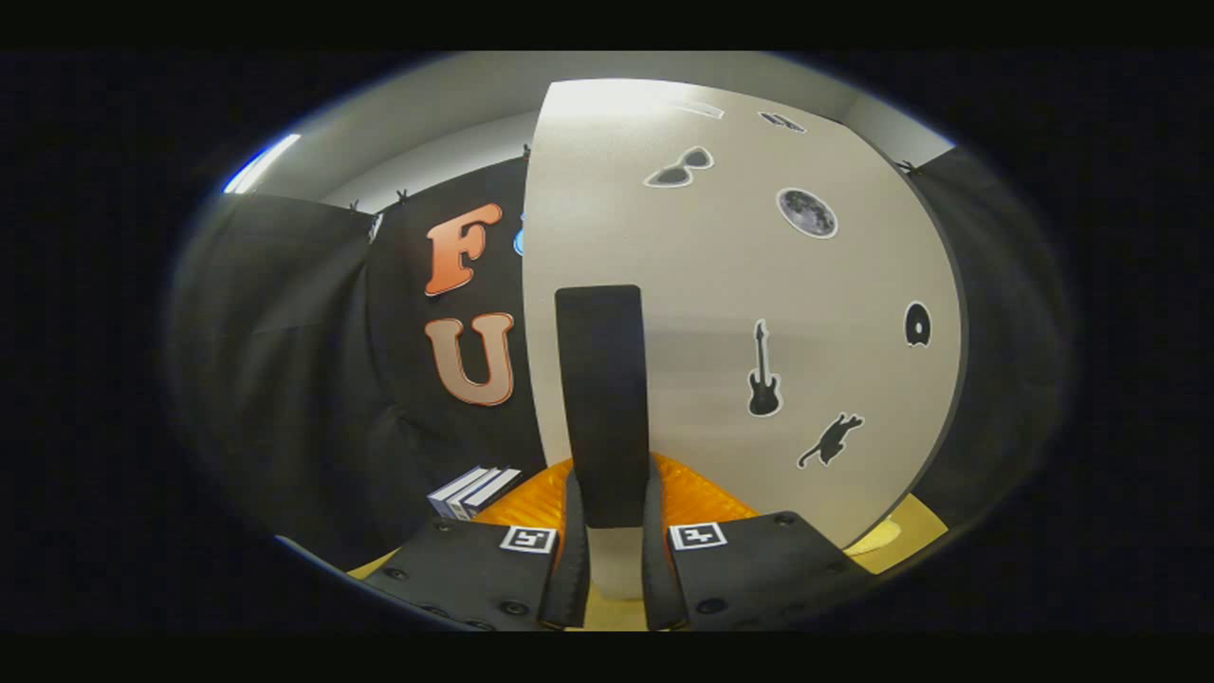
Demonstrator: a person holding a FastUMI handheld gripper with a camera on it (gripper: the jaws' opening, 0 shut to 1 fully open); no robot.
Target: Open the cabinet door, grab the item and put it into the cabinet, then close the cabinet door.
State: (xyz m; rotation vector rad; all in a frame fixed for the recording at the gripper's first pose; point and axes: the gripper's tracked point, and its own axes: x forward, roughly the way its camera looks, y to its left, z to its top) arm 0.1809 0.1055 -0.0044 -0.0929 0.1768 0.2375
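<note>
1. Two fingers of the gripper stand narrowly apart and clasp the dark upright handle of the cabinet door, one finger against each side of its lower end.
2. The door is a pale panel carrying small stickers: a guitar, a cat, a moon and sunglasses. It rises just ahead of the fingers, its left edge set against the booth's dark cloth.
3. The step in hand looks like working the door by its handle. Whether it is being opened or closed I cannot tell from this view.
4. To do it well, keep both fingers squeezed evenly on the handle and move along the arc of the hinge, not straight back, so the handle does not slip or twist out.
5. An orange ribbed thing shows just behind the fingers at the door's foot; much of it is covered and I cannot say what it is.
6. Some flat boxes, possibly the item, lie to the left beyond the fingers on a yellow surface.
7. The cabinet's inside and its hinge side are hidden.
</note>
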